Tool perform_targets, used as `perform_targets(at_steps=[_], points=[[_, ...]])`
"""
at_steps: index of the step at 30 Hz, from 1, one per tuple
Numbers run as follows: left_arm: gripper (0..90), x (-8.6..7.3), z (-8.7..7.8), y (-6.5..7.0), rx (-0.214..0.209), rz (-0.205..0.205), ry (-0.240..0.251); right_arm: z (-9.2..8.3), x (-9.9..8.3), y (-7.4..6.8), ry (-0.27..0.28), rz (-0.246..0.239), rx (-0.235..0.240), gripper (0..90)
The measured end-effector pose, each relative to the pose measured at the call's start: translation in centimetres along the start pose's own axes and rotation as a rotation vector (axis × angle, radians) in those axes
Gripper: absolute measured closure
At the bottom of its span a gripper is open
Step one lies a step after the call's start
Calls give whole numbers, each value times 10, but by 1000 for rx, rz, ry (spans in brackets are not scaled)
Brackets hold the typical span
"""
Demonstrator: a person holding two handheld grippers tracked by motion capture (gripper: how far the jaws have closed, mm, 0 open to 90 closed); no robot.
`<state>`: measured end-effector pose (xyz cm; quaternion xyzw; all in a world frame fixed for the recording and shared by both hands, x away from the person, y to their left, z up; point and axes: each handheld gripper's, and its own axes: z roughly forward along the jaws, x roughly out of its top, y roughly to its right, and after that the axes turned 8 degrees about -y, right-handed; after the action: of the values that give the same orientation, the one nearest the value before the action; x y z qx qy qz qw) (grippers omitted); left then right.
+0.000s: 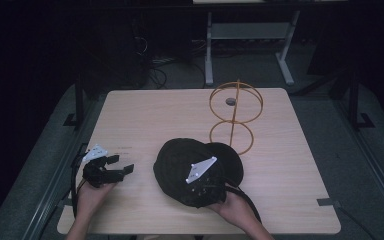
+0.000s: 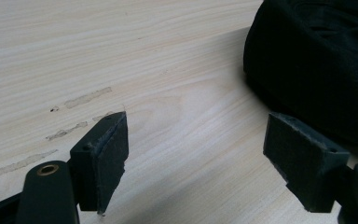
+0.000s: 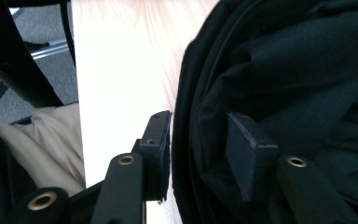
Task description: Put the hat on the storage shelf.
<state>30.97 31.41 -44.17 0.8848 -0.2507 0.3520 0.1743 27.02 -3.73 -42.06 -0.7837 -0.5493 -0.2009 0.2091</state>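
Note:
A black cap (image 1: 176,159) lies on the wooden table (image 1: 145,115), near its front edge. My right gripper (image 1: 200,192) reaches into the cap from the near side, with a grey plate on top. In the right gripper view its jaws (image 3: 198,149) straddle the cap's rim (image 3: 200,93). One pad sits against the outside. The other is inside the crown, and a band of folded fabric lies between them; the pads do not visibly squeeze it. My left gripper (image 1: 121,165) rests low over the table at the left. It is open (image 2: 196,158) and holds nothing, with the cap (image 2: 317,60) ahead on its right.
An orange wire stand (image 1: 233,121) made of rings rises behind the cap, with a small dark disc (image 1: 230,101) on the table inside it. The table's front edge and the person's lap (image 3: 51,140) lie close beside my right gripper. Bare wood spreads across the left and far side.

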Motion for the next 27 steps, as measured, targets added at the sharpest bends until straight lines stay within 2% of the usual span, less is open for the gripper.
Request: perform_targets(at_steps=[2, 3, 5, 15, 21, 24, 27], points=[[220, 0, 0, 0, 0, 0, 0, 2, -1, 0, -8, 0, -2, 603], [220, 0, 0, 0, 0, 0, 1, 3, -1, 2, -15, -19, -11, 608], [219, 0, 0, 0, -1, 1, -2, 5, -1, 1, -29, -11, -15, 620], [219, 0, 1, 0, -6, 3, -2, 15, -2, -1, -62, -34, -27, 654], [220, 1, 1, 1, -7, 6, -3, 16, -3, -3, -65, -50, -16, 761], [219, 1, 2, 1, -11, 7, -6, 15, -3, -3, -59, -65, -22, 781], [220, 1, 2, 2, -12, 6, -6, 11, -3, -3, -46, -60, -18, 794]])
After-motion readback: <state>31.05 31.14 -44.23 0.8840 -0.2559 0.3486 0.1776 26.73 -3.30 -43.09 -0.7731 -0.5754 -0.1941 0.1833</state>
